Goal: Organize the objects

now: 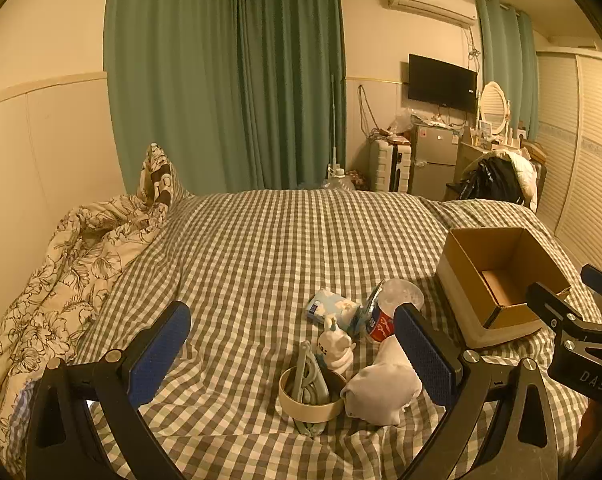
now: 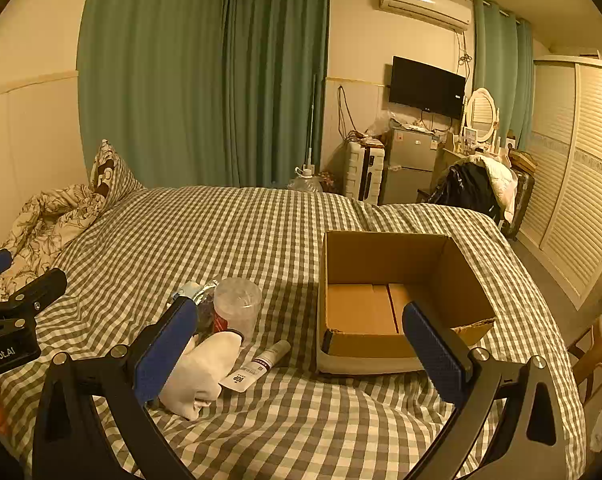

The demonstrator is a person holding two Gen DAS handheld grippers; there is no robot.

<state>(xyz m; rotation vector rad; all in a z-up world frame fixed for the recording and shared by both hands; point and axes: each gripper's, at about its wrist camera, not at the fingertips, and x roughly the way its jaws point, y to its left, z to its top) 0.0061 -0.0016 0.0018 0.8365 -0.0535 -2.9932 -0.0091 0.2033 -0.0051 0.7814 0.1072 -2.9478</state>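
Both tools are held wide apart over the bed (image 1: pixel 261 240), nothing gripped. Left tool (image 1: pixel 293 356): a tape roll (image 1: pixel 307 406) with a grey-green hanger (image 1: pixel 307 372) standing through it is seen just ahead between its fingers, a white cloth bundle (image 1: pixel 381 392) touching the roll on the right. Just beyond, a small white figurine (image 1: pixel 337 348), then a floral tissue pack (image 1: pixel 331 308), a red-labelled can (image 1: pixel 379 326) and a clear plastic cup (image 1: pixel 401 294). Right tool (image 2: pixel 301 352): a white tube (image 2: pixel 257 366) is seen lying just ahead, beside the cloth. Cardboard box (image 2: pixel 385 308) sits open ahead-right of it, behind the right finger, nothing visible inside. Floral quilt (image 1: pixel 61 272) is bunched far left.
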